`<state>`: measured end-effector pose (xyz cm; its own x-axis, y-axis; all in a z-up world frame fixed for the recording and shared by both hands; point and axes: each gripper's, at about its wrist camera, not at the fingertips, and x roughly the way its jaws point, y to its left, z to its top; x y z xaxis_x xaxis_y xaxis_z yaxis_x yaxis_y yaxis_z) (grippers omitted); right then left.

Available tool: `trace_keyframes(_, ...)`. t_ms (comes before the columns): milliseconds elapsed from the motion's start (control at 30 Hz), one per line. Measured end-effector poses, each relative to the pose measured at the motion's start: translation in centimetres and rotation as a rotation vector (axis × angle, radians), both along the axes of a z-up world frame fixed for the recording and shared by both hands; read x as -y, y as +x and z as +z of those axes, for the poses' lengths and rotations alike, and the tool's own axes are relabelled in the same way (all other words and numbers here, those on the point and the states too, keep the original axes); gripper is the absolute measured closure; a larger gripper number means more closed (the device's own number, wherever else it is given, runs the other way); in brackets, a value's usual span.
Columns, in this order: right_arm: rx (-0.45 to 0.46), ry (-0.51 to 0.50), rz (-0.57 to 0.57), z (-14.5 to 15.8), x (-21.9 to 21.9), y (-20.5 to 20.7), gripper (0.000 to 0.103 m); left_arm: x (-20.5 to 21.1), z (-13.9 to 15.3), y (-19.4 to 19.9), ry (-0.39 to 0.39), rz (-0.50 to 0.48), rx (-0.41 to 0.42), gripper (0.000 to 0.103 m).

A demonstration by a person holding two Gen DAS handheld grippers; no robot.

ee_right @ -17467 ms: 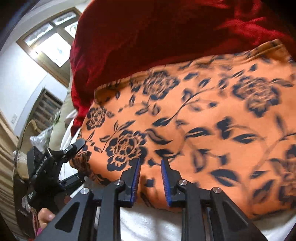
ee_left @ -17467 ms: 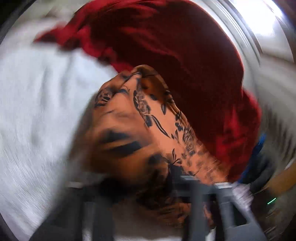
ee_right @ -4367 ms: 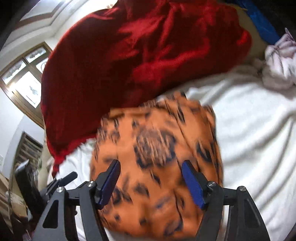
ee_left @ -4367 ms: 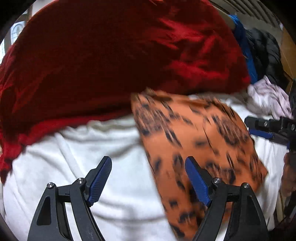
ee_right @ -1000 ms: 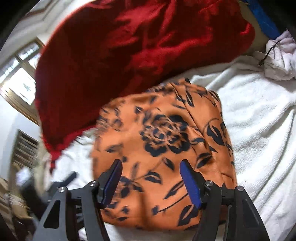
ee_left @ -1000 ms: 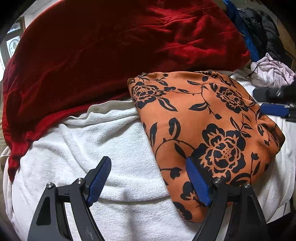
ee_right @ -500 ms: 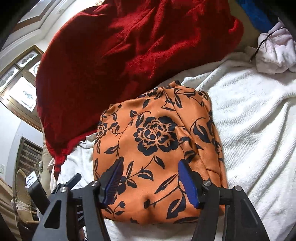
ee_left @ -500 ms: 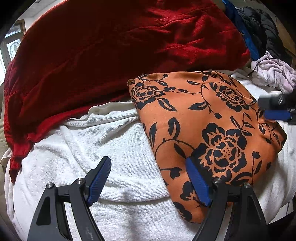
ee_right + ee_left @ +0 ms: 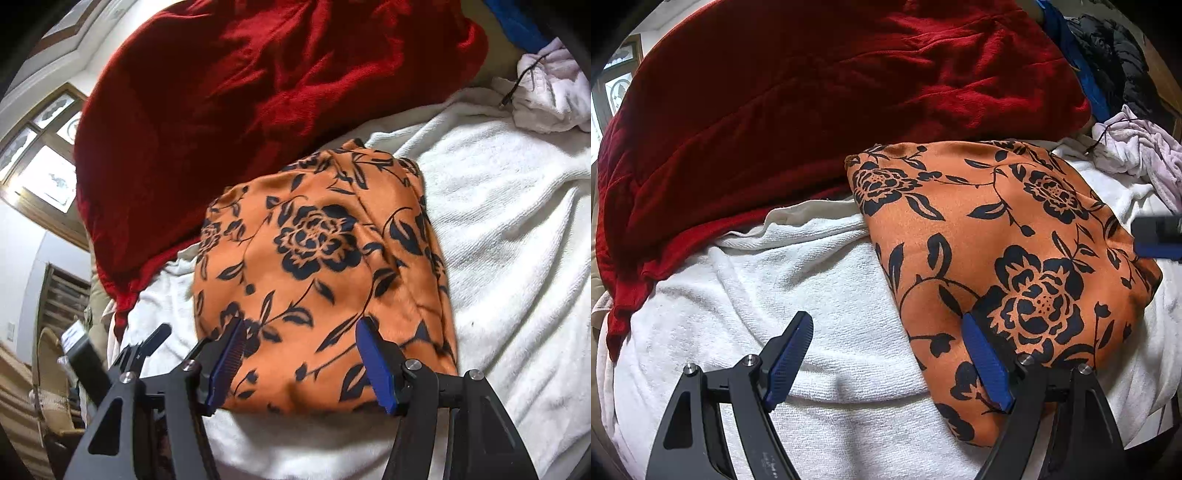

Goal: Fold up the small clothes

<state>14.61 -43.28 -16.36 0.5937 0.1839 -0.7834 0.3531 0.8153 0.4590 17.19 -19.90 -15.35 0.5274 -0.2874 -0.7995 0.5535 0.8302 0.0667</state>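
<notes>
An orange garment with a black flower print (image 9: 1004, 258) (image 9: 321, 266) lies folded into a thick rectangle on a white towel (image 9: 812, 288) (image 9: 517, 229). My left gripper (image 9: 886, 358) hangs open over the towel at the garment's left edge; its right finger rests over the cloth's near corner. My right gripper (image 9: 299, 350) is open above the garment's near edge, both pads over the fabric with nothing pinched. Its tip shows at the right edge of the left wrist view (image 9: 1156, 236).
A big dark red blanket (image 9: 812, 92) (image 9: 258, 74) is heaped right behind the garment. A crumpled pale lilac garment (image 9: 1137, 151) (image 9: 550, 99) lies at the far right, with blue and black clothes behind. A window (image 9: 40, 155) is at the left.
The right gripper has crept closer and lower over the garment's near edge, and its jaws narrowed slightly. The left gripper and the garment have stayed put.
</notes>
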Motion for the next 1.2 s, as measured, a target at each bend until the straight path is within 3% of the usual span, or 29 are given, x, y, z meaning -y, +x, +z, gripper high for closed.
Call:
trace_keyframes(133,-0.09,0.018,0.012,-3.3,-0.3,1.0,0.038,0.1,0.0,-0.1,0.001,0.003,0.002,0.02)
trace_keyframes(400,-0.031,-0.004,0.017,-1.0,-0.9,0.3,0.038,0.0,-0.1,-0.1,-0.002,0.002,0.004,0.02)
trace_keyframes(533,-0.086,-0.018,0.022,-3.6,-0.7,1.5,0.038,0.1,-0.2,-0.1,-0.003,0.005,0.002,0.02)
trace_keyframes(633,-0.067,-0.083,0.055,-2.8,-1.8,1.7,0.036,0.1,0.0,-0.1,0.004,0.006,-0.002,0.02)
trace_keyframes(733,0.002,-0.003,0.035,-1.6,-0.5,0.7,0.036,-0.4,0.7,0.3,-0.041,-0.007,-0.035,0.02)
trace_keyframes(867,0.115,-0.005,-0.061,0.4,3.0,-1.5,0.036,-1.5,2.1,1.5,-0.132,0.004,-0.045,0.02)
trace_keyframes(967,0.175,0.091,-0.132,-0.1,6.7,-2.2,0.036,-1.8,2.4,2.8,-0.187,0.0,-0.075,0.02)
trace_keyframes(1100,0.207,0.217,-0.153,-2.4,10.4,-1.1,0.036,-1.7,1.1,5.1,-0.311,-0.032,-0.248,0.02)
trace_keyframes(1200,0.19,0.334,-0.164,-5.1,12.4,-0.3,0.036,-1.2,0.2,5.8,-0.365,-0.058,-0.329,0.02)
